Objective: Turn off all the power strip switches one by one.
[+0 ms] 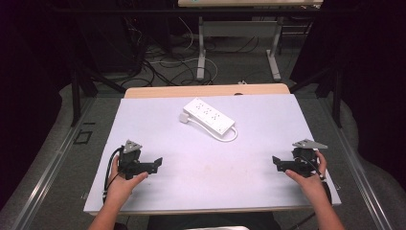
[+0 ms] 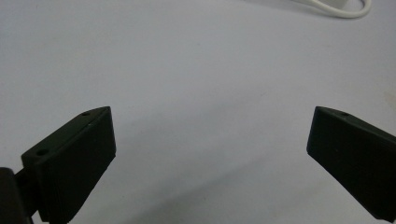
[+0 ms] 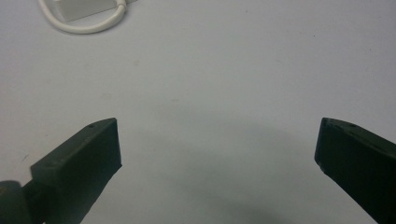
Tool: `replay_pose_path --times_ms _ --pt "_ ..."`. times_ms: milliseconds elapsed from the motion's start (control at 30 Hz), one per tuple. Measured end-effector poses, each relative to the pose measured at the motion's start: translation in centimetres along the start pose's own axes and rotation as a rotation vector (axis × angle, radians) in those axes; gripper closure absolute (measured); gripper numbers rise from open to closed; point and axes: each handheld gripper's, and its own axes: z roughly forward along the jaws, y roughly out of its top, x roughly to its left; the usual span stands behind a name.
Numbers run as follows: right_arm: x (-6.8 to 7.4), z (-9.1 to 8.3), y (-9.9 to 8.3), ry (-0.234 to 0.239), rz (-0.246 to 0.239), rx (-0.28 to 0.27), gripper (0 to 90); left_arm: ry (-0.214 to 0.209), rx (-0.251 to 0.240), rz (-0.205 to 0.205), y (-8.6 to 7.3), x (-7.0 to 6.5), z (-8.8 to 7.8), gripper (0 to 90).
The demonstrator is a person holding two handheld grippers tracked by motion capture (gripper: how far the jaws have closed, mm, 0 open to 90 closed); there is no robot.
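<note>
White rectangular plastic power strip [image 1: 209, 115] lies diagonally on the pale grey table sheet [image 1: 201, 163], toward the far middle, its short white cable [image 1: 229, 135] looping off the near end and a white plug [image 1: 186, 117] tucked at the far-left end. Left gripper [image 1: 155, 164] rests on the sheet well short of the strip, to its near left; jaws spread wide, nothing between them, bare sheet under the pads in the left gripper view [image 2: 205, 154]. Right gripper [image 1: 276, 162] sits to the strip's near right, well apart from it, jaws likewise spread and empty [image 3: 217, 158]; the cable loop [image 3: 84, 23] shows at the top of its view. No containers on the table, so nothing held in any. Risks, as a judgement: a pinch on the cable alone would drag and swing the strip; a one-sided push could skid the smooth casing across the sheet; socket faces look empty, though too small to be sure
</note>
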Motion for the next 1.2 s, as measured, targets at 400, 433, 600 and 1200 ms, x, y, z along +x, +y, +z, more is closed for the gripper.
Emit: replay_pose_path --times_ms 400,433,600,1200 --pt "0.5 -0.1 -0.2 0.011 -0.006 -0.011 1.4 0.002 -0.015 0.081 2.9 -1.7 0.6 12.8" --pt "0.6 -0.1 -0.3 0.012 -0.005 -0.007 1.5 -0.005 -0.027 0.089 3.6 -2.3 0.9 15.5" --pt "0.5 -0.3 -0.4 0.005 -0.004 -0.017 2.5 -0.019 -0.029 0.122 5.3 -3.5 1.6 16.4" --pt "0.4 -0.3 -1.0 0.006 -0.002 -0.019 5.4 -0.087 -0.039 0.162 10.3 -6.0 4.5 29.4"
